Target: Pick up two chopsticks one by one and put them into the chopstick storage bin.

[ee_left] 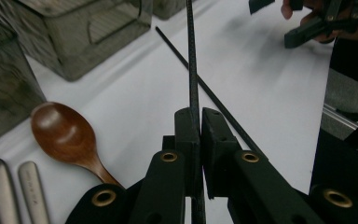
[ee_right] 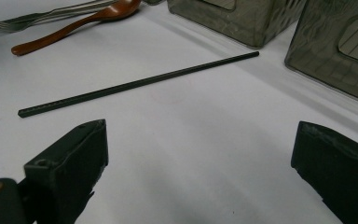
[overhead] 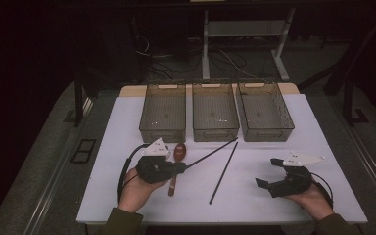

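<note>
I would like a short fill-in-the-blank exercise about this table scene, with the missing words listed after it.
1. The left claw is shut on a black ____.
2. The right claw is ____ and holds nothing.
3. Behind the utensils stand ____ mesh bins in a row.
4. The spoon beside the left claw is made of ____.

Missing words: chopstick; open; three; wood

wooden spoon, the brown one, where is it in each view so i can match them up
High view: the brown wooden spoon lies left of centre, beside the left gripper.
Left gripper view: its bowl sits at lower left, left of the jaws.
Right gripper view: it lies at the top left, beside metal cutlery.
Shared landmark: the loose black chopstick on the white table.
</note>
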The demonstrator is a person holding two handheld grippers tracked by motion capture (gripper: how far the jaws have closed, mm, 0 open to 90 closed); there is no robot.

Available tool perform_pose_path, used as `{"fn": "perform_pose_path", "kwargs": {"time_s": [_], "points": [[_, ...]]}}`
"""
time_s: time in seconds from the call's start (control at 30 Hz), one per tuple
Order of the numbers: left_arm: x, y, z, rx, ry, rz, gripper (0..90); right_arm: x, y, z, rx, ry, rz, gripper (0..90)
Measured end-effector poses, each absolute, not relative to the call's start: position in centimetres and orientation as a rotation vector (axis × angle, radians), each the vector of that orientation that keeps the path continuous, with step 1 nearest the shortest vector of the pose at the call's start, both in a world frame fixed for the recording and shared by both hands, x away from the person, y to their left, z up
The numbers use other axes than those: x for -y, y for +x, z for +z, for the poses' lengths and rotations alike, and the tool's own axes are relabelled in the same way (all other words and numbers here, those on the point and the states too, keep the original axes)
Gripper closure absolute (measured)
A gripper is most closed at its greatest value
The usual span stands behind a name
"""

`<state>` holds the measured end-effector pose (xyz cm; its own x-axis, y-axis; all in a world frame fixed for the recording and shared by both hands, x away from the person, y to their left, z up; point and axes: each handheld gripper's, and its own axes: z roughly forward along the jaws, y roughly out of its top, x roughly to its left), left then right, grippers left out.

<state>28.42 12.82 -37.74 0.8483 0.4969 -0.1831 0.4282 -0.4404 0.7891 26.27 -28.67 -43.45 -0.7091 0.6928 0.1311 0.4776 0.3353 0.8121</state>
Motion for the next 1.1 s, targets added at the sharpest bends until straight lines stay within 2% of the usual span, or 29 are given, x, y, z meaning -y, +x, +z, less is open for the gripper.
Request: {"fn": "perform_pose_path", "kwargs": {"time_s": [0.47, 1.1], "points": [[-14.3, 31.8, -35.2, -0.708, 2.031, 0.144, 85.0, 28.7, 26.3, -43.5, -2.361, 1.063, 1.306, 4.0], [-15.7, 38.0, -32.1, -0.828, 1.967, 0.306, 85.0, 28.8, 26.2, -43.4, -2.352, 1.068, 1.315, 4.0]]}}
